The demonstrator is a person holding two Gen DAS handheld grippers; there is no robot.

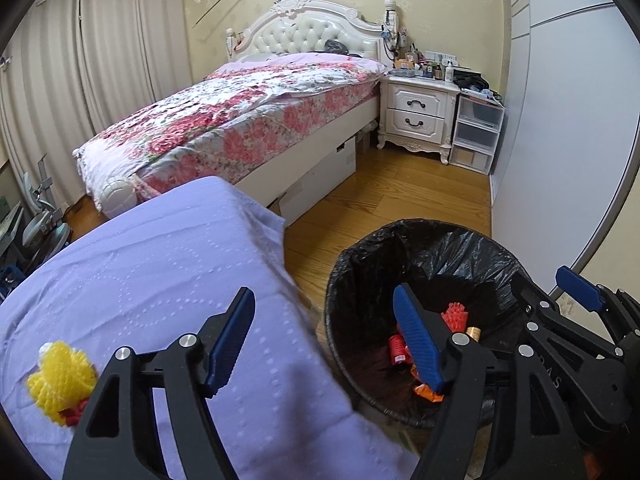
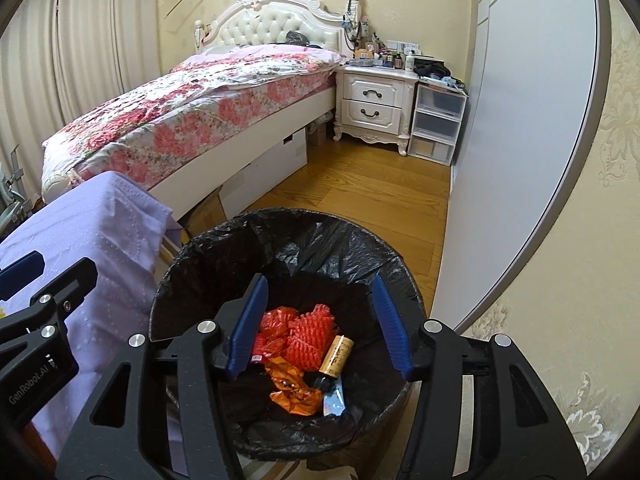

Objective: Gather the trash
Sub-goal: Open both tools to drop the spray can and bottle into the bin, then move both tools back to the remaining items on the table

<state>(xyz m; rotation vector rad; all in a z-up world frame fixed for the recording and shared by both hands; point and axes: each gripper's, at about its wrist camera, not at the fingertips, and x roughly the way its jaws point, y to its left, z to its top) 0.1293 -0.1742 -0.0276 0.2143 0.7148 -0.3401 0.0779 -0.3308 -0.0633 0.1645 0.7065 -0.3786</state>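
Observation:
A bin with a black liner [image 2: 280, 240] stands on the floor beside a table under a lilac cloth [image 1: 160, 264]. In the bin lie red foam nets [image 2: 308, 332], an orange wrapper [image 2: 292, 392] and a small gold bottle [image 2: 338, 356]. My right gripper [image 2: 320, 332] is open and empty, right above the bin. My left gripper [image 1: 324, 344] is open and empty, over the table's right edge, one finger over the bin [image 1: 440, 248]. A yellow foam net [image 1: 60, 376] lies on the cloth, left of the left gripper. The right gripper also shows in the left wrist view [image 1: 580, 292].
A bed with a floral cover [image 1: 240, 120] stands behind the table. A white nightstand [image 1: 416, 112] and plastic drawers [image 1: 476, 132] stand at the back. A grey wardrobe [image 1: 560, 120] runs along the right. Wooden floor [image 2: 360, 192] lies between bed and wardrobe.

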